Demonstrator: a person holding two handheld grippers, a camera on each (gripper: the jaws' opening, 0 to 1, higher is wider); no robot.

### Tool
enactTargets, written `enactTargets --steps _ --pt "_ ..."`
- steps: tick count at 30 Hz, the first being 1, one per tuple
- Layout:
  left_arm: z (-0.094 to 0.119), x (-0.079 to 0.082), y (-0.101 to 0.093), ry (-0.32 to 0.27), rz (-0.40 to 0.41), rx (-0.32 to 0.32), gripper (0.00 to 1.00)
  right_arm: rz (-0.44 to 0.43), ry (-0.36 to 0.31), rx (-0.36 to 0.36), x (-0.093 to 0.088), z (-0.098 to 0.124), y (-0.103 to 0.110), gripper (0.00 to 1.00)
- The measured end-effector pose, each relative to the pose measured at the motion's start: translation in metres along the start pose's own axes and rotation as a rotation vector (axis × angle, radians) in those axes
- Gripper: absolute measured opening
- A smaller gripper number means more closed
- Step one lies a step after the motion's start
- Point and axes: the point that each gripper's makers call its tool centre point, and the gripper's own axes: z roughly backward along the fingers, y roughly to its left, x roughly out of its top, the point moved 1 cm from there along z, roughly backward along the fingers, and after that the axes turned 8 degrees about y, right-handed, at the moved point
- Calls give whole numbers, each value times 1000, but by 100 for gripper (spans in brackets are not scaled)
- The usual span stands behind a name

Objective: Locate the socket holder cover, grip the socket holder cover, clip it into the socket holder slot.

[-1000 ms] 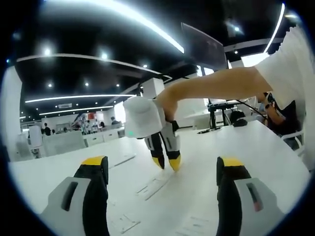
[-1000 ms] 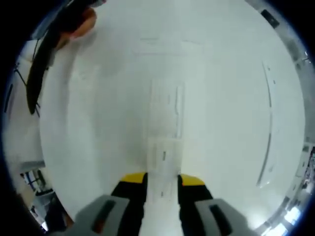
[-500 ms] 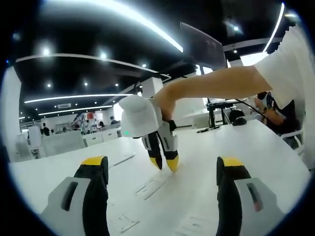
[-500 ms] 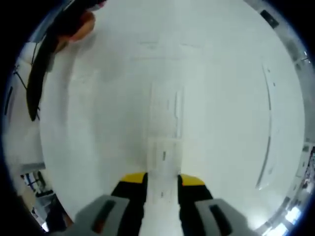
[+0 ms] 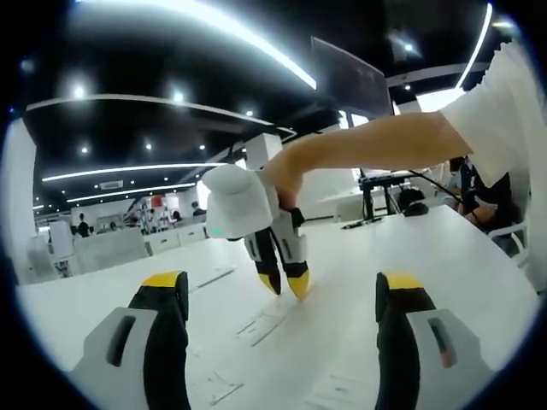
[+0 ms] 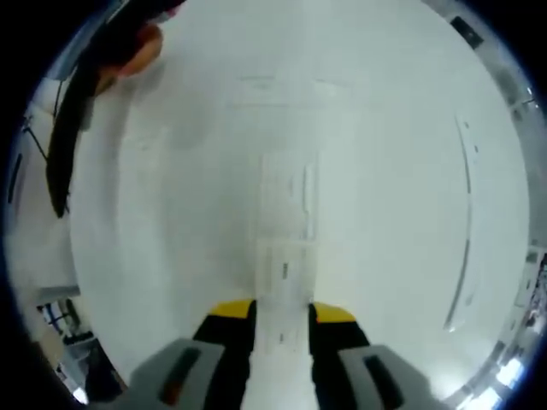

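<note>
Right gripper view looks down on a white worktop (image 6: 402,171), where the right hand-held gripper (image 6: 282,314) stands with its yellow-tipped jaws narrow, pinching the near end of a pale, flat socket holder cover (image 6: 285,282) that lies against the long white socket holder (image 6: 289,192). Left gripper view has the left hand-held gripper (image 5: 282,286) low, its jaws spread wide around nothing, and across from it the right hand-held gripper (image 5: 288,278), held by a bare arm (image 5: 376,145), tips down near the strip on the worktop (image 5: 444,248)
</note>
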Motion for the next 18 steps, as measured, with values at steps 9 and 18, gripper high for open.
enactTargets --steps 9,18 --pt "0 2 -3 -10 9 -14 92 10 -8 -7 0 1 -2 26" --pt "-1 2 -3 -6 5 -19 91 0 -49 -20 -1 4 -2 30"
